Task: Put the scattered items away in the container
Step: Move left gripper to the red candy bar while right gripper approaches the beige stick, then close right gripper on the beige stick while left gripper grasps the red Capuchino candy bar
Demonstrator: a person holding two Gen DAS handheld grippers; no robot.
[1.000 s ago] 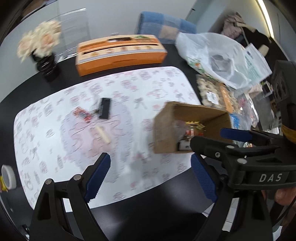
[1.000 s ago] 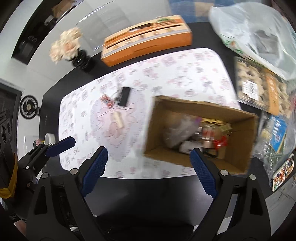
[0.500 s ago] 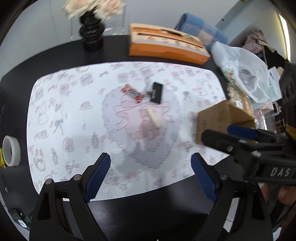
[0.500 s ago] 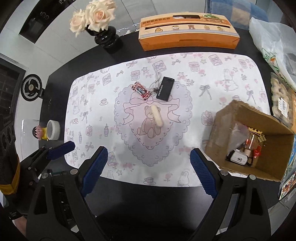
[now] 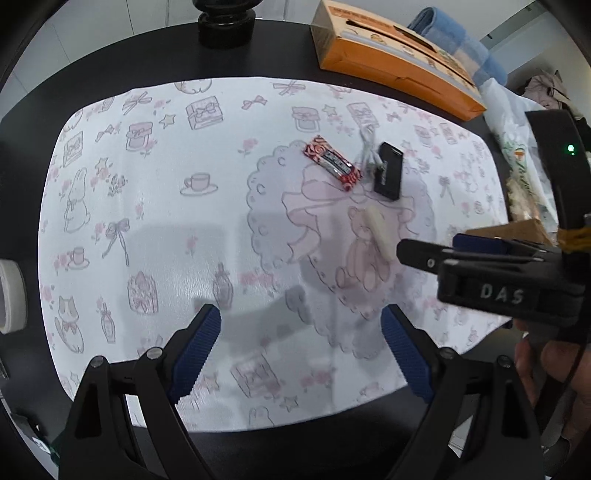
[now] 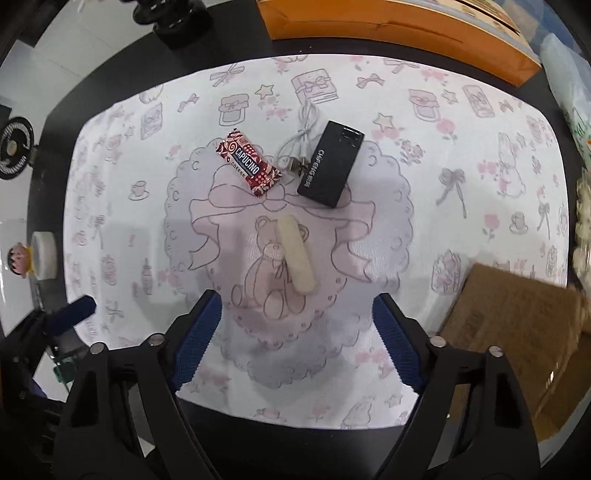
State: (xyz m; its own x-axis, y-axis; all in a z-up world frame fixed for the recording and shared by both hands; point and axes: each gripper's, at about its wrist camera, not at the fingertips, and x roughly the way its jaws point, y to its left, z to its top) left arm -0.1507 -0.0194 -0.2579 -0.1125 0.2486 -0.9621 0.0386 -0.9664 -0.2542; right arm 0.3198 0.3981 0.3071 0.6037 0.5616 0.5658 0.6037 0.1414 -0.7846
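Three loose items lie on the patterned mat [image 6: 461, 192]: a red Capucino sachet [image 6: 246, 166], a black box [image 6: 330, 163] with a white cable [image 6: 301, 146] beside it, and a cream stick [image 6: 295, 254]. My right gripper [image 6: 297, 343] hangs open just short of the cream stick, nothing between its fingers. The cardboard box [image 6: 517, 332] sits at that view's lower right. My left gripper [image 5: 301, 350] is open over the mat's near part, empty. In its view the sachet [image 5: 332, 163], black box [image 5: 388, 171] and cream stick [image 5: 378, 232] lie ahead to the right, with the right gripper partly covering the stick's near end.
An orange carton [image 5: 391, 59] lies along the table's far edge, a black vase [image 5: 225, 22] left of it. A tape roll [image 5: 11, 295] rests at the left edge. Plastic bags [image 5: 517, 147] crowd the right side. A hand [image 5: 554, 365] holds the right gripper.
Both grippers have swung left, away from the cardboard box, and moved in lower toward the mat's items. The box has slid to the right edge of both views.
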